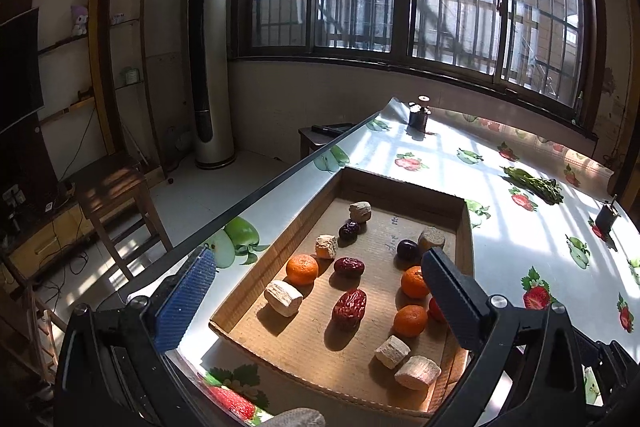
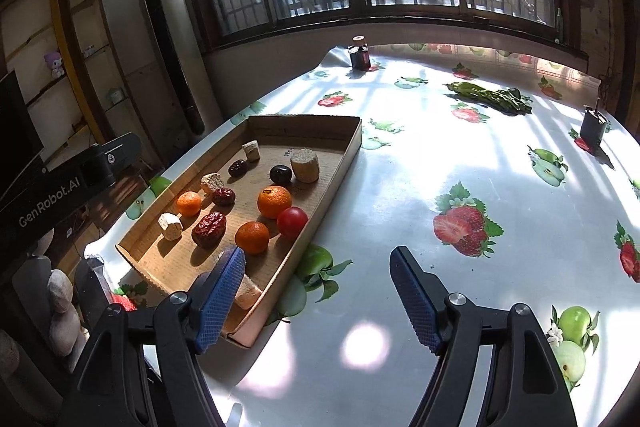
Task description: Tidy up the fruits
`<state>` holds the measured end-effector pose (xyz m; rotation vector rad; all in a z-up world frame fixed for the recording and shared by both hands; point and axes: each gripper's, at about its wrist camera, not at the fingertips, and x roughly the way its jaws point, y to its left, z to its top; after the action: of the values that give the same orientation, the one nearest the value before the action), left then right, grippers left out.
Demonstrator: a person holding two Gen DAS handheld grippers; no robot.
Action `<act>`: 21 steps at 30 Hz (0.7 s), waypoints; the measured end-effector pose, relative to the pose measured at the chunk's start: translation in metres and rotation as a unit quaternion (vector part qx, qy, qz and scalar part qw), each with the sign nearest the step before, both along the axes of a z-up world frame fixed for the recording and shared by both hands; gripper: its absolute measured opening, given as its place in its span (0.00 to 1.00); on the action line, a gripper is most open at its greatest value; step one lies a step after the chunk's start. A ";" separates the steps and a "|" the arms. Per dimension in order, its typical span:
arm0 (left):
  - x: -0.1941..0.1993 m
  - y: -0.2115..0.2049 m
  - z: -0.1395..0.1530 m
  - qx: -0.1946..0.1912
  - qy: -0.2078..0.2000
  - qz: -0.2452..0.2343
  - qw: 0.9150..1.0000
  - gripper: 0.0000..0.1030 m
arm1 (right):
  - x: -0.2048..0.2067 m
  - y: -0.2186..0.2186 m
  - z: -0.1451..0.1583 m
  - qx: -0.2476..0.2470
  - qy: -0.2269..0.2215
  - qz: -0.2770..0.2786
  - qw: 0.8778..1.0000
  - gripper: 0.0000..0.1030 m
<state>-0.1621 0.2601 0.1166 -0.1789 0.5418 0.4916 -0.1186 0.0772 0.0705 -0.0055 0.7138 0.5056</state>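
A: What's in the tray (image 2: 352, 143)?

B: A shallow cardboard tray at left centre of the right wrist view; in it three oranges, the biggest (image 2: 274, 202) mid-tray, one (image 2: 252, 237) nearer the camera, one (image 2: 189, 203) toward the left wall; a red tomato (image 2: 293, 223) just beside the big orange; wrinkled red dates, the largest (image 2: 209, 229) in the lower middle; a dark cherry (image 2: 280, 174) near a pale stub (image 2: 305, 166) at the far end; more pale stubs scattered along both sides.

A: And around it?

B: The tray sits on a table (image 2: 400, 187) with a fruit-print cloth; its left wall runs close to the table edge in the left wrist view; to the right of the frame the cloth lies bare and sunlit, with greens (image 2: 490, 94) and two small dark jars (image 2: 360, 57) (image 2: 594, 127) well apart at the far side.

A: The grippers?

B: Left gripper (image 1: 316, 303) tilts down over the tray's near end, jaws spread wide, nothing between the pads; one finger (image 1: 186, 299) hangs over the table edge, the other over the tray's right side; right gripper (image 2: 320, 303) also angles down, jaws apart and empty, left finger (image 2: 220, 299) over the tray's near corner, the other over bare cloth.
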 end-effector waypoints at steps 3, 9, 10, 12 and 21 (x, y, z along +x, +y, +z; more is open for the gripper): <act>0.000 0.000 -0.003 -0.001 0.003 0.000 1.000 1.00 | 0.000 0.000 -0.001 -0.002 0.002 -0.001 1.000 0.78; 0.000 0.000 -0.004 -0.002 0.005 -0.002 1.000 1.00 | 0.003 0.000 -0.005 -0.006 0.010 -0.005 1.000 0.78; 0.000 0.000 -0.005 -0.003 0.007 -0.002 1.000 1.00 | 0.003 0.001 -0.006 -0.007 0.011 -0.006 1.000 0.78; 0.000 0.000 -0.008 -0.004 0.009 -0.004 1.000 1.00 | 0.004 0.001 -0.008 -0.008 0.013 -0.006 1.000 0.78; 0.003 0.000 -0.013 -0.007 0.015 -0.013 1.000 1.00 | 0.005 0.004 -0.012 -0.015 0.018 -0.006 1.000 0.78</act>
<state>-0.1590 0.2601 0.1041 -0.1785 0.5775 0.4657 -0.1136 0.0815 0.0588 -0.0197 0.7563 0.4856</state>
